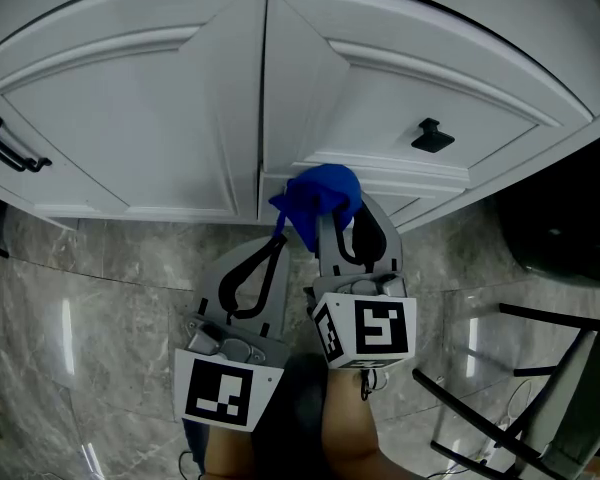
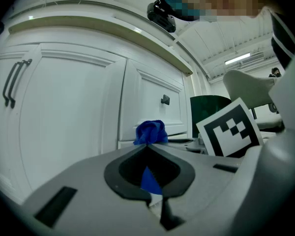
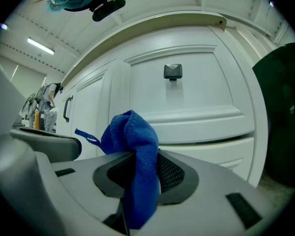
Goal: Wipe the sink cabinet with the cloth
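**Item 1, sink cabinet** [image 1: 180,118]. White, with two panelled doors. The left door [image 1: 130,108] carried a black bar handle [image 1: 10,148] at its outer edge. The right door [image 1: 400,98] carried a small square black knob [image 1: 432,136]. The cabinet stood on a grey marbled floor [image 1: 110,288].

**Item 2, cloth** [image 1: 323,196]. Blue and bunched into a loose ball. It was held off the floor, low before the right door and close to the seam between the doors. Contact with the door face could not be told.

**Item 3, right tongs** [image 1: 332,218]. Jaws closed on the cloth. In the right gripper view the cloth [image 3: 132,146] rose in a bunch above the tips of the tongs [image 3: 137,152], and a fold of it hung down through the gap behind them. A thin loop of the cloth stuck out toward the other tongs.

**Item 4, left tongs** [image 1: 278,236]. Just beside the right pair, jaws drawn together. In the left gripper view the tips [image 2: 147,144] met just under the blue bunch [image 2: 151,132], with a narrow strip of the cloth pinched behind them.

**Item 5, marker cubes.** One on each pair of tongs, left [image 1: 225,388] and right [image 1: 368,328].

**Item 6, sundries.** A dark metal frame [image 1: 520,388] stood on the floor at the right.
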The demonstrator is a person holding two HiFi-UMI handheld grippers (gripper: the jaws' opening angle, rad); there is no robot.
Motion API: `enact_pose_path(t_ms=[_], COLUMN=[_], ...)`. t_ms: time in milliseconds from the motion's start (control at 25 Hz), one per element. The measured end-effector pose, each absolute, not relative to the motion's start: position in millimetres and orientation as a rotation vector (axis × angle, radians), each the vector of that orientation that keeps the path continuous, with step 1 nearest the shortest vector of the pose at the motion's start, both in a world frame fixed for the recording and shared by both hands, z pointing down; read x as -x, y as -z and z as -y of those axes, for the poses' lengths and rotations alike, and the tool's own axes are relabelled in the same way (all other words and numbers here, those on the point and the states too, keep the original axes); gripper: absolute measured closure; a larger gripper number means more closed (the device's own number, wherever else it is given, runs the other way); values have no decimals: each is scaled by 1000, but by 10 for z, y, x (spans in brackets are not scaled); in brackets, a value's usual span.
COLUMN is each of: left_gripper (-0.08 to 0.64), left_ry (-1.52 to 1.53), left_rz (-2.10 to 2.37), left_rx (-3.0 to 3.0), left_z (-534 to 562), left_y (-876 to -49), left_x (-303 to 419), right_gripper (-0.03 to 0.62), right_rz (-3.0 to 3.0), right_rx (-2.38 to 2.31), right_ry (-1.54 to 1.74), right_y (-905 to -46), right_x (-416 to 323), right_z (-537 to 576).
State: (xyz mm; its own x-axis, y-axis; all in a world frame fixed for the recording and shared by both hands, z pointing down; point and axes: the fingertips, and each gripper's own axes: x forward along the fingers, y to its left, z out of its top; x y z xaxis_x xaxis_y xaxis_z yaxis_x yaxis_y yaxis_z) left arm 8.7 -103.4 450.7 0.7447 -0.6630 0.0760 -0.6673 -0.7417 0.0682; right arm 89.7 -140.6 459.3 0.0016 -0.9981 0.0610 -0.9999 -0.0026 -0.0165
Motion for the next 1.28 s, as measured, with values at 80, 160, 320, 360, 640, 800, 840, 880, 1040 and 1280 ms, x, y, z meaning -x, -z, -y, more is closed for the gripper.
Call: enact_pose_path(t_ms=[80, 160, 320, 360, 640, 800, 840, 880, 1040, 1280], left_gripper=[557, 557, 557, 557, 557, 557, 557, 557, 557, 557], left_ry=[-76, -86, -91, -91, -94, -102, -103, -104, -102, -104], left_rz=[1085, 1082, 1078, 1075, 1053, 1046, 1044, 1041, 1033, 1012], left_rx=[-2852, -2857, -2855, -2855, -2860, -2865, -2865, -2867, -2870, -2877], left_z=[1028, 1023, 1012, 1009, 984, 973, 970, 968, 955, 925], left_y=[-4509, -4513, -4524, -4526, -4536, -4545, -4548, -4548, -4549, -4551], left_x=[-90, -93, -106, -112, -178, -204, -211, -218, -244, -303], right_gripper=[474, 474, 475, 474, 475, 474, 476, 474, 474, 474], right_rz=[2195, 2193, 2177, 2173, 2143, 2124, 2118, 2113, 2086, 2060], right_rx=[-2213, -2227, -2253, -2259, -2296, -2324, -2332, -2340, -2368, -2395], right_ry=[-94, -104, -111, -112, -121, -130, -134, -138, -154, -164], right_y=[-4589, -4592, -4588, -4589, -4590, -4595, -4597, -4600, -4620, -4633], right_x=[-928, -961, -1034, -1055, -1190, -1284, -1308, -1332, -1426, -1532], right_z=[1396, 1386, 1363, 1357, 1314, 1284, 1276, 1268, 1234, 1200])
